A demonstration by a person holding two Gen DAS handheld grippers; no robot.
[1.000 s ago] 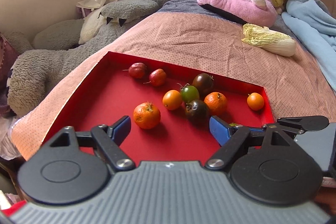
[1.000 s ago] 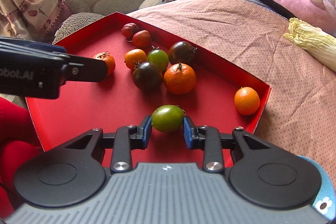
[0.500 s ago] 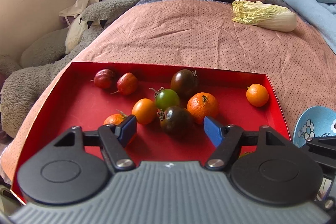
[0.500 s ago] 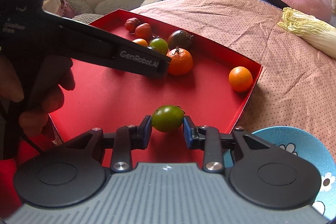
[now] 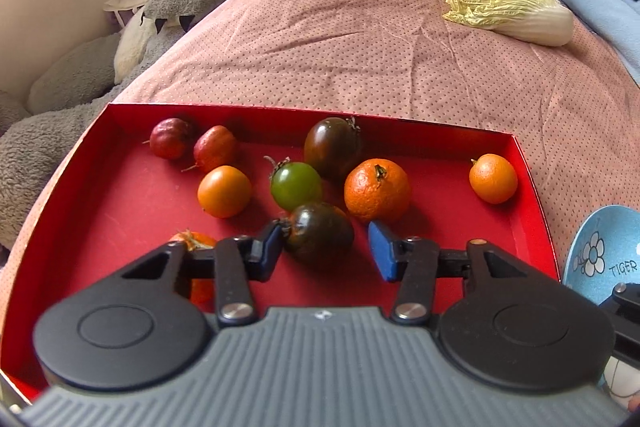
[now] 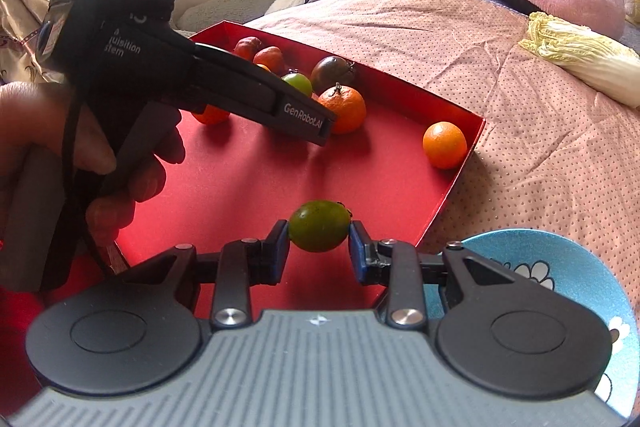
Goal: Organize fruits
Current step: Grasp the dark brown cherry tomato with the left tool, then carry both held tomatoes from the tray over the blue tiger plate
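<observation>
Fruits lie scattered in a red tray [image 5: 532, 195] on a pink dotted bedspread [image 5: 360, 47], filling the middle of the left wrist view. Going from the left of that frame: two small red fruits [image 5: 172, 143] sit side by side near the tray's far left corner, a smooth orange fruit [image 5: 224, 191] lies below them, and a stemmed tangerine [image 5: 192, 241] is half hidden behind the left finger. At centre, a green tomato [image 5: 295, 185] rests between two dark tomatoes, one behind it [image 5: 332, 147] and one in front [image 5: 320, 233]. The left gripper [image 5: 326, 247] has its fingers spread wide around that nearer dark tomato; the left pad is at the fruit's side, the right pad stands clear. Rightward come a large mandarin [image 5: 377, 189], then a small orange [image 5: 493, 178] alone near the tray's right wall. A blue flowered bowl [image 5: 596, 251] shows at the right edge, and a napa cabbage [image 5: 508, 13] lies at upper right. In the right wrist view, the right gripper [image 6: 319, 249] is clamped on a green fruit [image 6: 319, 225] at lower centre, over the tray's near corner [image 6: 448, 195], beside the bowl [image 6: 560, 267].
</observation>
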